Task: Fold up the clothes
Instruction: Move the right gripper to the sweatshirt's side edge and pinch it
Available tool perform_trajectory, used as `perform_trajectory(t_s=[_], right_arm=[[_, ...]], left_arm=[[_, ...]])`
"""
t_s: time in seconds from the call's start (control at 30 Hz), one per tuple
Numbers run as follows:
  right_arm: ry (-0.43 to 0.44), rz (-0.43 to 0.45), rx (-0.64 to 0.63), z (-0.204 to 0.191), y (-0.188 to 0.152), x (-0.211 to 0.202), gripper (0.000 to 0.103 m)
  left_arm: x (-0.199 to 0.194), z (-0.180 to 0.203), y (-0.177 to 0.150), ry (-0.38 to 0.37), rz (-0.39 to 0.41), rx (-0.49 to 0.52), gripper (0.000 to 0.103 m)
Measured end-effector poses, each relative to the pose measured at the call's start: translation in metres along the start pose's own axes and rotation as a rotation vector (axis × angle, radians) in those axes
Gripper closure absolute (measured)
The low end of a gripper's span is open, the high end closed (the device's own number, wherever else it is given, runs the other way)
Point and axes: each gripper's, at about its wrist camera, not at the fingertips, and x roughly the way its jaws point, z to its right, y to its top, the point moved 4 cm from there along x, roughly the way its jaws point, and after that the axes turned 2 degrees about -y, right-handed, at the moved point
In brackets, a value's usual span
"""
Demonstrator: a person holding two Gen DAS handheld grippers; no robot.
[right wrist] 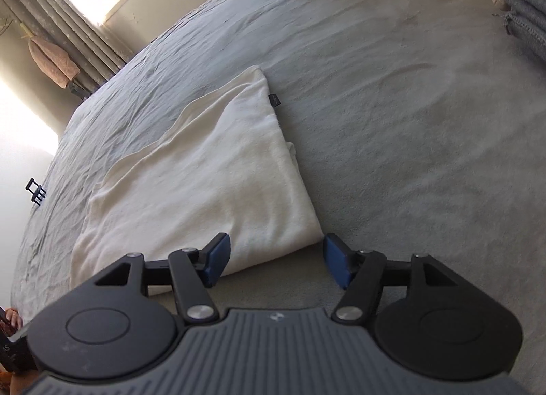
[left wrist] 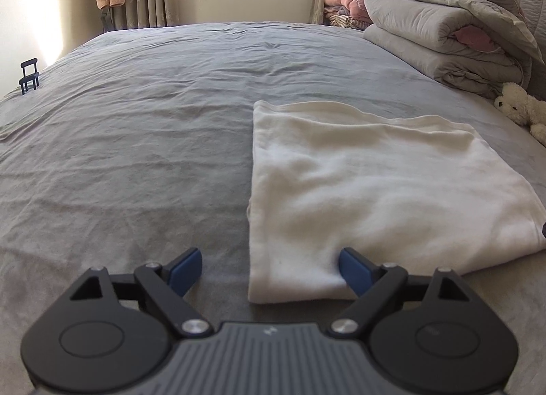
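The white garment [left wrist: 375, 183] lies folded flat on the bed [left wrist: 136, 122]. Both the left gripper [left wrist: 269, 270] and right gripper [right wrist: 276, 260] gape released at its 6 o'clock corners, fitting either another fold or a finished one.

A cream-white fleecy folded garment [left wrist: 382, 190] on a plain grey bed sheet [left wrist: 136, 139]; grey quilts [left wrist: 443, 40] with pink lining, and blue-padded black claws [left wrist: 269, 270].

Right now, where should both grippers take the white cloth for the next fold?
Probably the two near corners of the white cloth, approached from the near bed edge. It lies flat, and each corner already sits between open jaws: left gripper at the left corner, right gripper at the right.
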Motion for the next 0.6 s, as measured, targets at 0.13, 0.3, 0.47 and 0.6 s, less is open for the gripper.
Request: perform_trajectory(t_s=[0.13, 0.3, 0.47, 0.6], right_arm=[[0.032, 0.027, 0.066, 0.0011, -0.0011, 0.0014, 0.037], [0.067, 0.074, 0.115, 0.0001, -0.0026, 0.0027, 0.033], [0.101, 0.115, 0.133, -0.0058, -0.0023, 0.0059, 0.035], [0.128, 0.153, 0.18, -0.0055, 0.0006, 0.0046, 0.038]], left_arm=[[-0.0003, 0.0013, 0.0, 0.008, -0.002, 0.003, 0.014], [0.0003, 0.0025, -0.0003, 0.018, -0.002, 0.008, 0.013], [0.0006, 0.0017, 0.0004, 0.018, -0.006, 0.006, 0.013], [0.0006, 0.0009, 0.0005, 0.013, -0.011, 0.001, 0.013]])
